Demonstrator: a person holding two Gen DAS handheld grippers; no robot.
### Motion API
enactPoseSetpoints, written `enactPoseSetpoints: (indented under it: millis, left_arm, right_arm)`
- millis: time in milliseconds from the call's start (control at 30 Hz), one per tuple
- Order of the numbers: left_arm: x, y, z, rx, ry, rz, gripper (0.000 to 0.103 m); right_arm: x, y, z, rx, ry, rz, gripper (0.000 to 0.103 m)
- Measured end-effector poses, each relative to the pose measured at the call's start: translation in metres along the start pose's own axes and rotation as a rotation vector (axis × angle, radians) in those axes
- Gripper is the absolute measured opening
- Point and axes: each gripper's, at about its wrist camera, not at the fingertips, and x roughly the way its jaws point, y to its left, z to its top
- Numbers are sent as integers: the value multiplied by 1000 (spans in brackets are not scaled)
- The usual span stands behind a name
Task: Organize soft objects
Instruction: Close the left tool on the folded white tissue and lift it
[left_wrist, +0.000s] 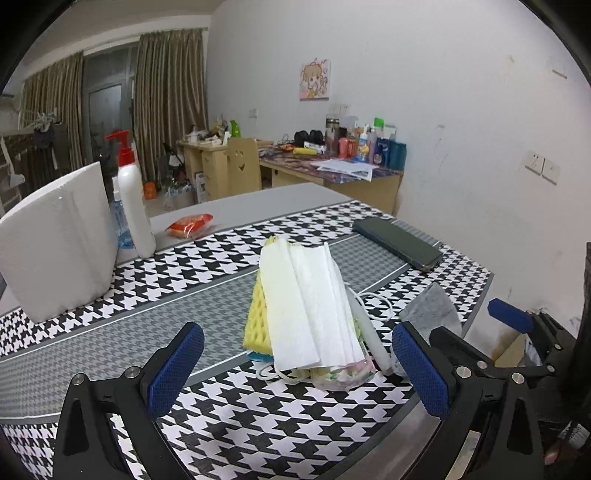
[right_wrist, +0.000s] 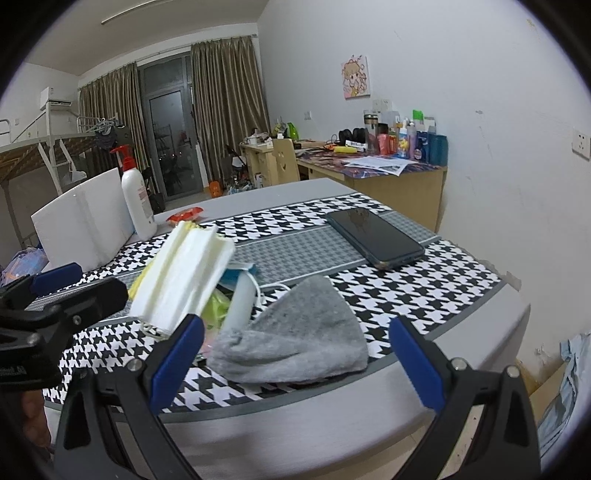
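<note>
A stack of soft things lies on the houndstooth mat: a white face mask on top, a yellow sponge under it, more masks below. The stack also shows in the right wrist view. A grey cloth mask lies at the table's near edge, to the right of the stack; it shows in the left wrist view. My left gripper is open, its jaws on either side of the stack's near end. My right gripper is open, its jaws on either side of the grey mask.
A dark phone lies at the mat's far right. A white foam block, a white pump bottle and an orange packet stand at the far left. A cluttered desk and a chair are behind the table.
</note>
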Motion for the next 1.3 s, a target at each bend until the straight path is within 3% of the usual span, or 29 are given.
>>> enactPoseSetpoints:
  millis: [333, 767, 833, 967, 1133, 1300]
  left_arm:
    - [23, -12, 2, 15, 53, -9, 83]
    - [47, -25, 3, 43, 124, -16, 67]
    - [50, -25, 2, 42, 137, -8, 54]
    - [54, -24, 0, 50, 145, 6, 48]
    - [58, -24, -1, 66, 163, 13, 22]
    - [57, -21, -1, 71, 158, 1, 11]
  right_arm:
    - [11, -14, -3, 21, 24, 5, 102]
    - [16, -25, -9, 33, 42, 1, 102]
    - [15, -29, -9, 42, 43, -4, 102]
    - [14, -33, -8, 55, 42, -9, 102]
    - [16, -34, -8, 55, 40, -5, 102]
    - [19, -33, -7, 58, 46, -1, 102]
